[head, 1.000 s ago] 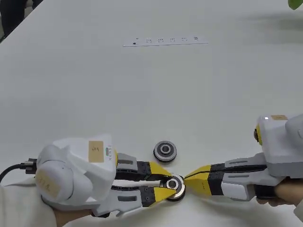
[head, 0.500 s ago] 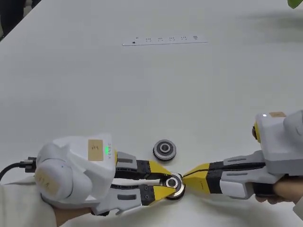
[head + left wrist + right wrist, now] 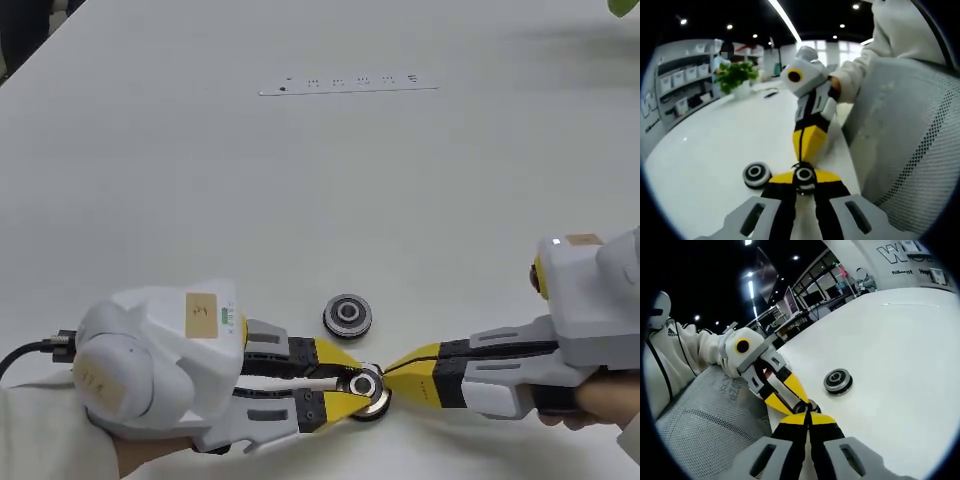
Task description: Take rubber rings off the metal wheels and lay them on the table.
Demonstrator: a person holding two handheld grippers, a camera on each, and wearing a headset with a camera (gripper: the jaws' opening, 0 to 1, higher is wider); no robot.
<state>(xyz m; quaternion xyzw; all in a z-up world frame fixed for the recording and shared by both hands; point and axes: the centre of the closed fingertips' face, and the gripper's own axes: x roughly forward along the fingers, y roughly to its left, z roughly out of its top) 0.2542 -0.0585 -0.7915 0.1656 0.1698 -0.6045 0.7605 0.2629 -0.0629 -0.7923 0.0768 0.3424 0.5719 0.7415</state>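
Two metal wheels are in play; the gripped wheel (image 3: pixel 366 386) sits near the table's (image 3: pixel 200 200) near edge, its bored face turned up toward the head view, though its exact tilt is hard to tell; a dark band shows at its lower rim. At about 12 o'clock from it, near but apart, the second wheel (image 3: pixel 347 314) lies flat on the table, bore pointing straight up, a black rubber ring (image 3: pixel 328 318) seated around its rim.

From 9 o'clock the left gripper (image 3: pixel 350 385) reaches in nearly level, its long axis running 9 to 3; its yellow jaws are clamped on opposite sides of the gripped wheel; its own view shows that wheel between the tips with the bore toward the lens. From 3 o'clock the right gripper (image 3: pixel 392 376) comes in along the same line, nose to nose with the left; its jaws are pressed together, tips touching the wheel's rim at 3 o'clock; whether they pinch any rubber I cannot tell. Each gripper is carried low over the table in a hand at the near edge.

Far off at 12 o'clock a white power strip (image 3: pixel 348 85) lies crosswise on the table.
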